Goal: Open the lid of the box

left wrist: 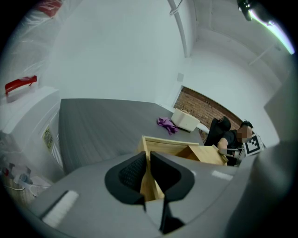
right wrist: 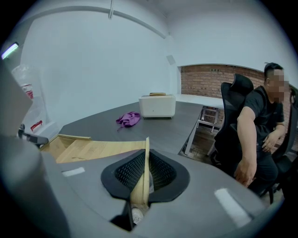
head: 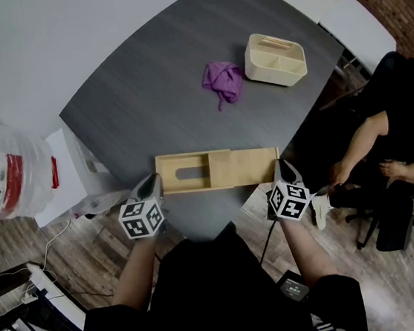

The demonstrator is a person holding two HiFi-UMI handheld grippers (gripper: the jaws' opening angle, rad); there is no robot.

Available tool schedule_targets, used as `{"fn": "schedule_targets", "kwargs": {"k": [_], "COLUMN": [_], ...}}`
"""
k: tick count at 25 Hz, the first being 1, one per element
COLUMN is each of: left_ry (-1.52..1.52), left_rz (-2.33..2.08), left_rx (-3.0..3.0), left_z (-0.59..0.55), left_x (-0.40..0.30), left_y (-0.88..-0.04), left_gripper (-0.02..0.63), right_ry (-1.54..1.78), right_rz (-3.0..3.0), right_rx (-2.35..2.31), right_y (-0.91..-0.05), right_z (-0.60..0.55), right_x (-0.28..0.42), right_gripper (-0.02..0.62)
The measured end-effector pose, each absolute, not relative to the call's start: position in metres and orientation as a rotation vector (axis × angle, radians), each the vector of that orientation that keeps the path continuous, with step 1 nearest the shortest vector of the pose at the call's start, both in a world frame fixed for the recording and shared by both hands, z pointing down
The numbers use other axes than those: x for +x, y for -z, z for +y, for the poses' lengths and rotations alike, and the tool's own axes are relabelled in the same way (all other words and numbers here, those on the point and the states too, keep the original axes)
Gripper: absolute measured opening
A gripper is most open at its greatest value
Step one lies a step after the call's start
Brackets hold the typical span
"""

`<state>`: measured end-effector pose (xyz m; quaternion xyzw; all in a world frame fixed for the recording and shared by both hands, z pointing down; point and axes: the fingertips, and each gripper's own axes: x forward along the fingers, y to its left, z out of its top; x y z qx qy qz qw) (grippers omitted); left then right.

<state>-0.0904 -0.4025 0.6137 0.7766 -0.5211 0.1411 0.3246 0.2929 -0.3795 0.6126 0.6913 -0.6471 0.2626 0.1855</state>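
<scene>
A light wooden box (head: pixel 191 160) lies along the near edge of the dark grey table (head: pixel 153 93). Its flat sliding lid (head: pixel 256 167) sticks out past the box's right end, and the left part stands uncovered with a dark slot showing in it. My left gripper (head: pixel 152 184) is shut on the box's left end wall (left wrist: pixel 150 179); the open interior (left wrist: pixel 167 148) and the lid (left wrist: pixel 207 155) lie beyond it. My right gripper (head: pixel 281 168) is shut on the lid's right end, a thin board edge-on between the pads (right wrist: pixel 145 169). The lid's face (right wrist: pixel 102 148) stretches away to the left.
A purple cloth (head: pixel 222 79) and a cream divided container (head: pixel 275 59) lie at the far side of the table. A big water jug (head: pixel 2 175) and a white cabinet (head: pixel 66 174) stand to the left. A person sits on an office chair (head: pixel 391 138) to the right.
</scene>
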Motion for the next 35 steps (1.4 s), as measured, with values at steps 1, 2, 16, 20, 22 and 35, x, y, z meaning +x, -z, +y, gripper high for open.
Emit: {"fn": "schedule_targets", "kwargs": {"k": [1,2,16,20,22,35], "left_ry": [-0.371,-0.372,-0.388,-0.392,-0.397,-0.407], "left_rz": [-1.367,-1.366,-1.367,-1.364,-1.360,-1.350], "left_rx": [2.036,2.035,2.032,2.031,2.034,2.046], "left_z": [-0.403,-0.402,-0.403,-0.403,-0.403,-0.403], "left_x": [-0.090,-0.090,-0.090,-0.090,-0.090,-0.090], "left_y": [-0.614,-0.614,-0.614,-0.614,-0.614,-0.614], "left_gripper": [0.031,0.031,0.031,0.031,0.031,0.032], "right_ry": [-0.740,-0.740,-0.736,-0.723,-0.692,-0.695], "right_rz": [-1.820,-1.815,-1.772,-1.761,-1.751,-1.713], "right_rx": [1.951,1.955,1.999,2.007,2.006,2.031], "right_y": [-0.613,-0.613,-0.613,-0.612,-0.611,-0.615], "right_z": [-0.379,-0.379,-0.376,-0.377,-0.376,-0.375], "right_x": [0.294,0.296,0.317,0.319,0.321,0.332], "right_gripper": [0.029,0.029,0.031,0.031,0.032,0.034]}}
